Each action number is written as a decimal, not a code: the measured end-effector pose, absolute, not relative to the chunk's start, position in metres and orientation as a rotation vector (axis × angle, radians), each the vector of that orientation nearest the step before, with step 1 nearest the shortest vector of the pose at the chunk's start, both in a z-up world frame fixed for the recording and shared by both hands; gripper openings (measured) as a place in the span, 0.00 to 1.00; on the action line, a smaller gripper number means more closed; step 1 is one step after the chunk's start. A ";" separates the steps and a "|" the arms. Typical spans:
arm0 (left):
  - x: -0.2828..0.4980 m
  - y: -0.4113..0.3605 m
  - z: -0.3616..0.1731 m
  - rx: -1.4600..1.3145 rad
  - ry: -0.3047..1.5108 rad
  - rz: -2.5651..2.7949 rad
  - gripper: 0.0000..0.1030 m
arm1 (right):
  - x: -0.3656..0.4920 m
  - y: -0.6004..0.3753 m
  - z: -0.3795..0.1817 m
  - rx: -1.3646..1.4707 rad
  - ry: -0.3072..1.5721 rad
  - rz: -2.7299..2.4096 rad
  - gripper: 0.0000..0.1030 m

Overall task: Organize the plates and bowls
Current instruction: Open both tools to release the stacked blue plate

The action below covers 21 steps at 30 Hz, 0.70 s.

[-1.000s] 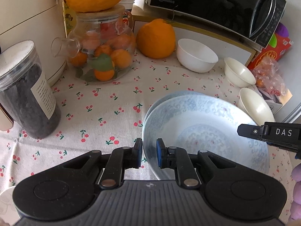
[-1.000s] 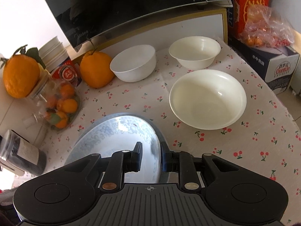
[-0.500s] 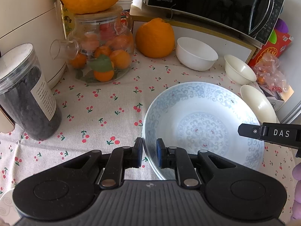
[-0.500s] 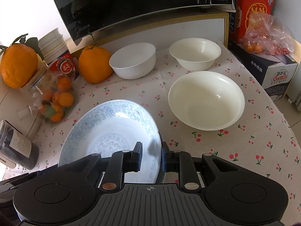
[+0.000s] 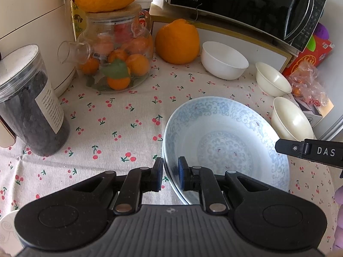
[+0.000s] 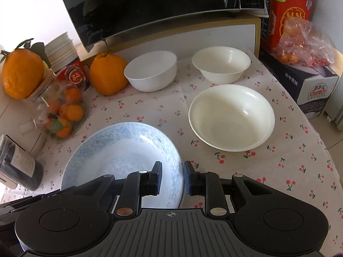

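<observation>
Lying level, seemingly, blue-patterned plate (image 5: 225, 141), both claws at rim.

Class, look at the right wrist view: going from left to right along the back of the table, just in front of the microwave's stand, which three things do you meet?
Large orange → white bowl → cream bowl with the flared rim.
</observation>
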State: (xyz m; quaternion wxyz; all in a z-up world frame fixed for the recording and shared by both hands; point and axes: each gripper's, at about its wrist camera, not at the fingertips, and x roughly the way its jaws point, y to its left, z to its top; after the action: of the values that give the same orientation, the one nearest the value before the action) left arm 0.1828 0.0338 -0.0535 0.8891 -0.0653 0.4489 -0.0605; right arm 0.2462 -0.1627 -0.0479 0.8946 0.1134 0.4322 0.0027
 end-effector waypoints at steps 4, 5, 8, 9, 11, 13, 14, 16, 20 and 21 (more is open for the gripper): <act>0.181 0.033 -0.053 -0.127 0.933 -0.129 0.24 | 0.245 -0.162 -0.045 0.255 0.896 0.043 0.23; 0.180 0.033 -0.053 -0.127 0.934 -0.130 0.25 | 0.245 -0.161 -0.045 0.256 0.897 0.054 0.28; 0.178 0.033 -0.051 -0.124 0.934 -0.132 0.32 | 0.243 -0.156 -0.043 0.240 0.894 0.069 0.41; 0.177 0.034 -0.050 -0.124 0.935 -0.132 0.35 | 0.242 -0.156 -0.042 0.236 0.893 0.073 0.46; 0.175 0.036 -0.049 -0.126 0.939 -0.132 0.44 | 0.240 -0.155 -0.040 0.235 0.889 0.081 0.52; 0.174 0.038 -0.047 -0.132 0.939 -0.131 0.52 | 0.239 -0.155 -0.038 0.236 0.887 0.087 0.55; 0.172 0.040 -0.045 -0.136 0.938 -0.132 0.57 | 0.238 -0.156 -0.037 0.235 0.887 0.089 0.60; 0.169 0.042 -0.042 -0.136 0.934 -0.136 0.65 | 0.236 -0.156 -0.036 0.234 0.882 0.089 0.66; 0.160 0.046 -0.035 -0.117 0.929 -0.150 0.75 | 0.230 -0.157 -0.032 0.228 0.880 0.096 0.73; 0.158 0.048 -0.034 -0.114 0.927 -0.153 0.77 | 0.229 -0.157 -0.032 0.227 0.880 0.098 0.74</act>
State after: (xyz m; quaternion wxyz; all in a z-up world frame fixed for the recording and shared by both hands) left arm 0.1581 0.0475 -0.0337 0.8901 -0.0548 0.4463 -0.0739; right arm 0.2288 -0.1574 -0.0316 0.8973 0.1096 0.4249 0.0474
